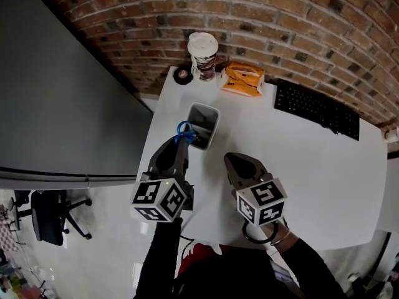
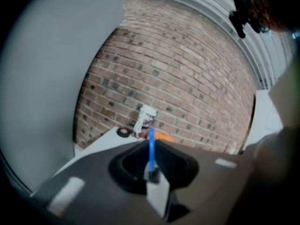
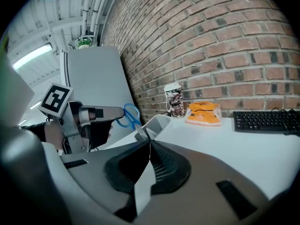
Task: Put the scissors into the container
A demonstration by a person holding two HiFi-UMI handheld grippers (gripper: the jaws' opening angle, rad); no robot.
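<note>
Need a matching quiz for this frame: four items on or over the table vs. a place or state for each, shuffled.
Things:
1. scissors
2. container
3. cup
4. keyboard

Place or state:
A. black, far right of the table
B. blue handles, gripped in the left gripper
C. white lid, at the back by the brick wall
D. open top, mid-table, just ahead of the left gripper

Pairs: 1-B, 2-D, 3-C, 4-A

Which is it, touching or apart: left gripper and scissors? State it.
Touching. In its own view, the left gripper has its jaws closed on the blue handle of the scissors.
</note>
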